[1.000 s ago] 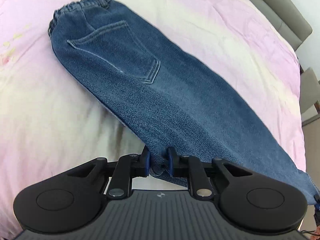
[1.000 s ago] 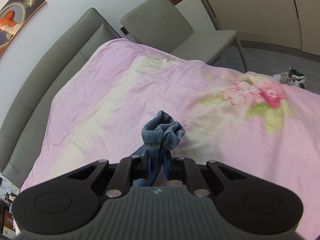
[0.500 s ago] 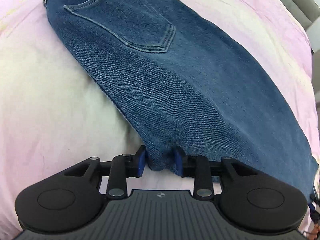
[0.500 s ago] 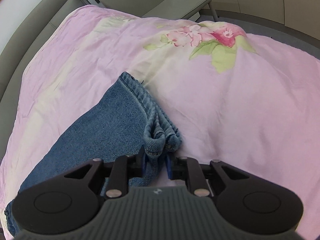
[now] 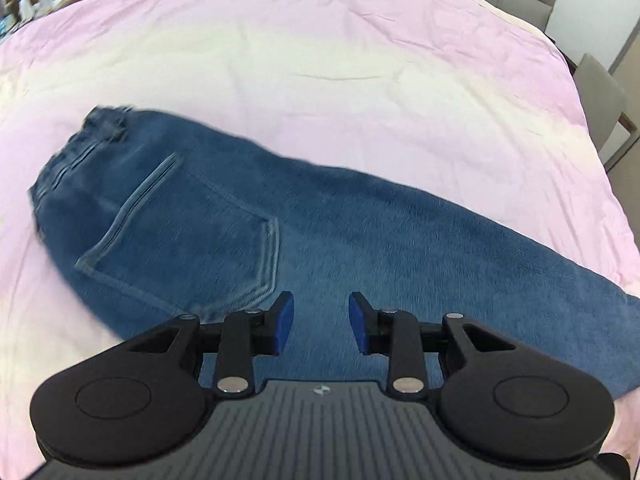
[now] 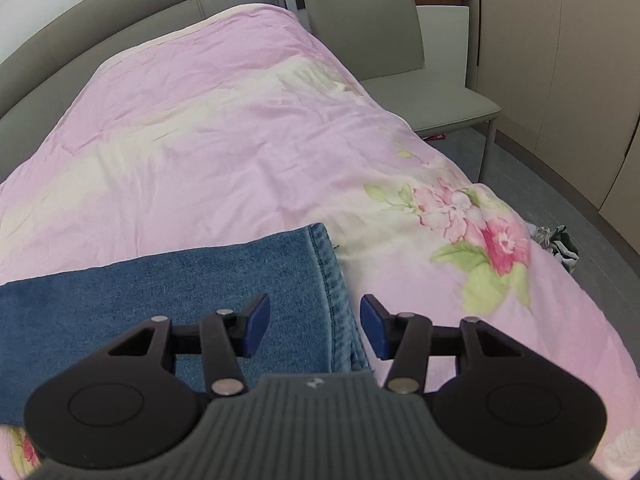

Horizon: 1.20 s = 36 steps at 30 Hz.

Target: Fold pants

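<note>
— Where do the pants (image 5: 320, 240) lie?
— Flat across the pink quilt (image 5: 320, 60), waistband far left, hem edge (image 6: 326, 276) under the right gripper (image 6: 314, 326).
— And the tongs?
— Both spread wide, holding nothing; the left gripper (image 5: 320, 322) seems to hover over mid-leg. Bare quilt stretches beyond; a grey chair (image 6: 400, 52) stands alongside.

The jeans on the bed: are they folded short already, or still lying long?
Still long. The jeans lie flat on the pink quilt, waistband to hem, with no crosswise fold visible.
</note>
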Motion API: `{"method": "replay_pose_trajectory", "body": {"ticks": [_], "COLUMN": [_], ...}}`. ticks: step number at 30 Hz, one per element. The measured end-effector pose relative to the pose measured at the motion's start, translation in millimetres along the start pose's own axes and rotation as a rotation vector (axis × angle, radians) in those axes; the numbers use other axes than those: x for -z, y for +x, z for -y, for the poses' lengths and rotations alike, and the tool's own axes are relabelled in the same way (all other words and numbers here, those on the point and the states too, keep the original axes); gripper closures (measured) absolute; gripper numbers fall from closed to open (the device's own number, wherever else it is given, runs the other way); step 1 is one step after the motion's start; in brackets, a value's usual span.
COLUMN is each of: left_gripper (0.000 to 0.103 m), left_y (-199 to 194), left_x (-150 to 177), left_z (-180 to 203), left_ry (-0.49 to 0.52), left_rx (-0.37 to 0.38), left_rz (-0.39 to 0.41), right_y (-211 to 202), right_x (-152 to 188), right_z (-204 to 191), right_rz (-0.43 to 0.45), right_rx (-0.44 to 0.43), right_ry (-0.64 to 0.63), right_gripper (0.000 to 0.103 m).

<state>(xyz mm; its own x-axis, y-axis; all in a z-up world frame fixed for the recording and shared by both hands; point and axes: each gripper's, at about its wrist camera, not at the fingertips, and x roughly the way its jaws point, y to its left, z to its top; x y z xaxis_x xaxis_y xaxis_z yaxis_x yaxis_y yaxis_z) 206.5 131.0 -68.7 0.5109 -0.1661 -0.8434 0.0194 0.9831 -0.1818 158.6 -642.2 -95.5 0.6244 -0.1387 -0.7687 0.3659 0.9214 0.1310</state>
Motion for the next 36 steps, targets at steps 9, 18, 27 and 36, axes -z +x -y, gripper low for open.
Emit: {"method": "replay_pose_trajectory", "body": {"ticks": [9,18,27,36], "left_gripper": [0.066,0.067,0.068,0.068], "left_y": [87,151,144,57], "left_x": [-36,-68,-71,-6], "left_z": [16,9,22,122], "left_ry": [0.035,-0.046,0.012,0.374], "left_rx": [-0.019,-0.090,-0.152,0.050], "left_rz": [-0.053,-0.066,-0.070,0.033], "right_y": [72,143,142,68], "right_x": [-35,-40,-48,-41], "right_z": [-18,-22,-22,-5], "right_rz": [-0.089,-0.191,-0.214,-0.229], "right_rx": [0.000,0.088,0.086,-0.045], "right_ry": [-0.098,-0.164,-0.140,-0.141], "right_gripper": [0.056,0.048,0.047,0.037]}}
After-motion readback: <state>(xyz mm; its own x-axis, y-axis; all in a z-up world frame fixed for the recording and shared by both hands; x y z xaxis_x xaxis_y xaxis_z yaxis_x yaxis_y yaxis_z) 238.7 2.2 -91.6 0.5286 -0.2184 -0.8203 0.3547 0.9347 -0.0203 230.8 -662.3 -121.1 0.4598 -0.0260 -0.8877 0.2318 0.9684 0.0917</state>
